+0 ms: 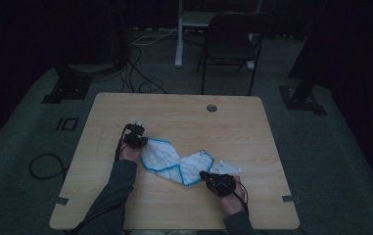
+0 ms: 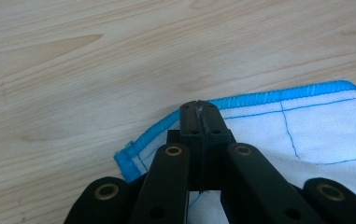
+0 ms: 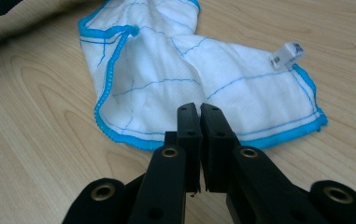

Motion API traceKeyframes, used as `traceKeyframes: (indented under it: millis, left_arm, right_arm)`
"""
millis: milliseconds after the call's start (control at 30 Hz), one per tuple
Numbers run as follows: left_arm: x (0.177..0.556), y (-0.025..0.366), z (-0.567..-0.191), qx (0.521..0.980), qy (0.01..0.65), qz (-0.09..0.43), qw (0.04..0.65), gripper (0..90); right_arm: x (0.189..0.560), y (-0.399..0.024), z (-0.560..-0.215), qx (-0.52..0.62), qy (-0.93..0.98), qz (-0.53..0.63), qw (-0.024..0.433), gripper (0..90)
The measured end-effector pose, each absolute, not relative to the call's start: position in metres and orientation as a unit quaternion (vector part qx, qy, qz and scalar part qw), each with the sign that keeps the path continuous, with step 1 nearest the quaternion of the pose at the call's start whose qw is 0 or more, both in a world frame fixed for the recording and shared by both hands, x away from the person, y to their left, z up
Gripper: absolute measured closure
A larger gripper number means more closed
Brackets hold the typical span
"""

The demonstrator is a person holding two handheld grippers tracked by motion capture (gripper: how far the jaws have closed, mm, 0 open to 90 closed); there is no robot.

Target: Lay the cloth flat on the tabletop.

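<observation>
A white cloth with a blue hem and thin blue grid lines lies crumpled in the middle of the wooden table. My left gripper sits at the cloth's upper left corner. In the left gripper view its jaws are closed tight on the blue hem. My right gripper is at the cloth's lower right edge. Its jaws are shut with a hairline gap, and the tips lie over the white cloth just past the hem. No cloth shows between them. A small white tag sticks up at the far edge.
Bare wood surrounds the cloth, with a round cable hole near the table's far edge. A dark folding chair stands behind the table. Cables lie on the floor at the left.
</observation>
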State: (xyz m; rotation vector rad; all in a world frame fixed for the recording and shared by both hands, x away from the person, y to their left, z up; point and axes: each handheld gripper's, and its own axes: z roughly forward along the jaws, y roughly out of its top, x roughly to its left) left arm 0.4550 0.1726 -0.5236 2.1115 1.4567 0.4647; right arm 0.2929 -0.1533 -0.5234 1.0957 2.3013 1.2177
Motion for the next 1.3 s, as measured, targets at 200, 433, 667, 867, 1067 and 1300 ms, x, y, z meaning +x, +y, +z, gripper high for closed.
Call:
traceKeyframes:
  millis: [200,433,667,867,1067,1300]
  left_arm:
    - [0.455,0.176,-0.524,0.775,0.547,0.172,0.266,90.0]
    - [0.454,0.176,-0.524,0.773,0.549,0.172,0.268,90.0]
    - [0.443,0.179,-0.524,0.768,0.543,0.172,0.293,79.0]
    - [0.419,0.179,-0.516,0.764,0.534,0.177,0.315,77.7]
    - [0.385,0.169,-0.511,0.773,0.505,0.177,0.341,76.7]
    - [0.344,0.15,-0.513,0.795,0.463,0.161,0.356,76.2]
  right_arm:
    - [0.289,-0.153,-0.524,0.378,0.808,0.425,0.153,88.2]
    - [0.284,-0.149,-0.527,0.367,0.821,0.415,0.14,88.0]
    - [0.288,-0.153,-0.52,0.366,0.813,0.43,0.144,78.5]
    - [0.295,-0.158,-0.509,0.367,0.803,0.44,0.163,76.5]
    - [0.31,-0.158,-0.501,0.371,0.798,0.438,0.186,76.9]
    - [0.338,-0.155,-0.503,0.388,0.795,0.423,0.196,75.8]
